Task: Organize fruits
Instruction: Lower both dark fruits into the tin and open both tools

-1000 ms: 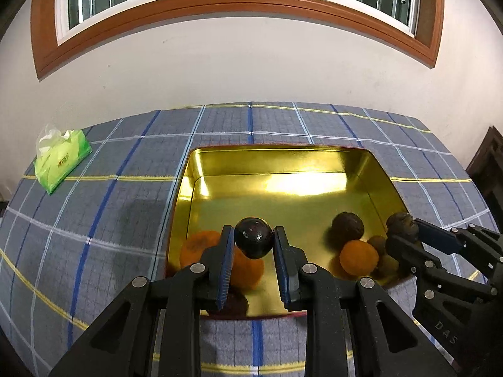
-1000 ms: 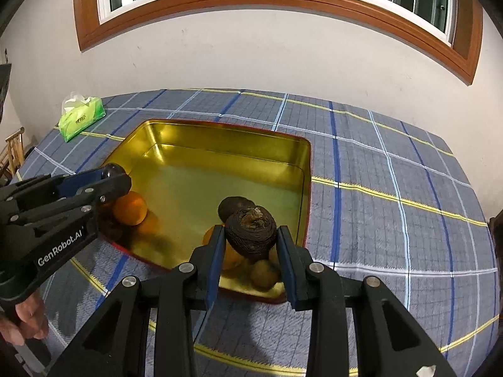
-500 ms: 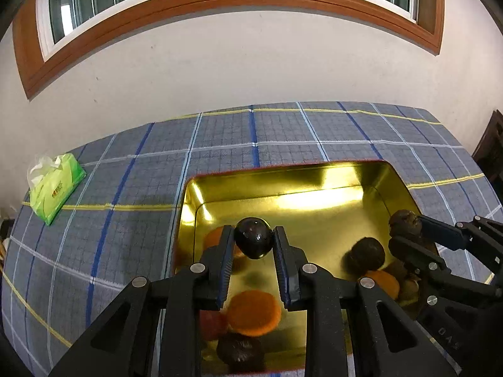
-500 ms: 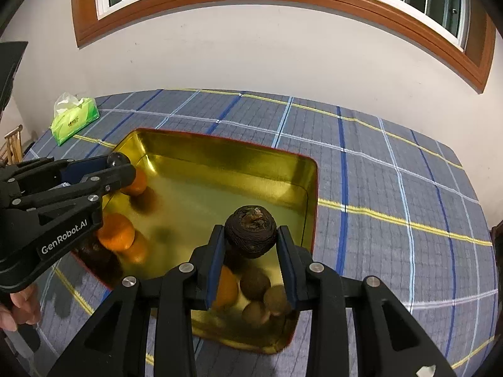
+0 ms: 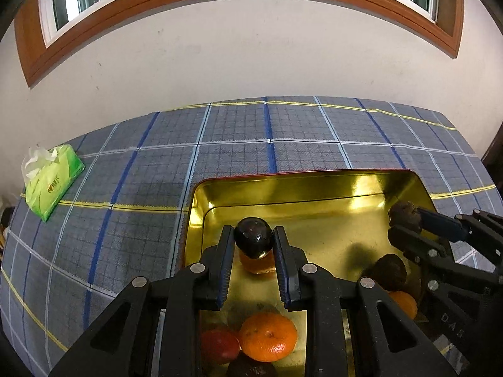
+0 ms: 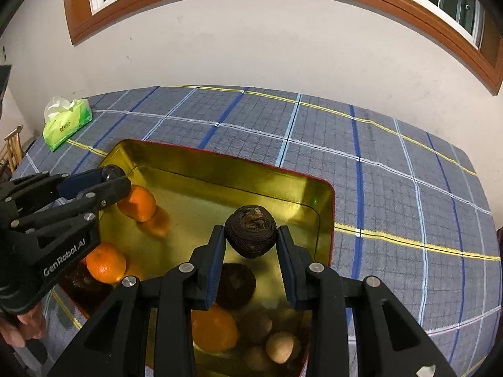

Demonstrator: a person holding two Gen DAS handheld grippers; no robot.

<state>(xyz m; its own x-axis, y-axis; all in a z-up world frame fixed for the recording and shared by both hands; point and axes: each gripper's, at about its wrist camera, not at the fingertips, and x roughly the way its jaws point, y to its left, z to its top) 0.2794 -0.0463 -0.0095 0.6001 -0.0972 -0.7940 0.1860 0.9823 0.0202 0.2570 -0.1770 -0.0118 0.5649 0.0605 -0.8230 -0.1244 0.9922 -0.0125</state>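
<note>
A shiny dark round fruit (image 5: 253, 238) is pinched by the left tool (image 5: 253, 245), and a rough brown wrinkly fruit (image 6: 251, 231) by the right tool (image 6: 251, 238). Both are held over the gold metal tray (image 6: 323, 207), likely so each can be put with its own kind.

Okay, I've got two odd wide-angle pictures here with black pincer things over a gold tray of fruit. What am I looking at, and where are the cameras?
No robot here: a person holds a hand tool in each hand, each ending in a two-fingered claw. A very wide lens sits on each tool, looking forward along its fingers, so the room bends.

One picture comes from the left claw, which is shut on a smooth, shiny dark fruit. The other comes from the right claw, shut on a rough, wrinkled brown fruit. Each claw also shows at the side of the other's picture.

Below them is a gold tray on a blue checked tablecloth, holding oranges and more brown fruit. A green tissue pack lies at the far left.
</note>
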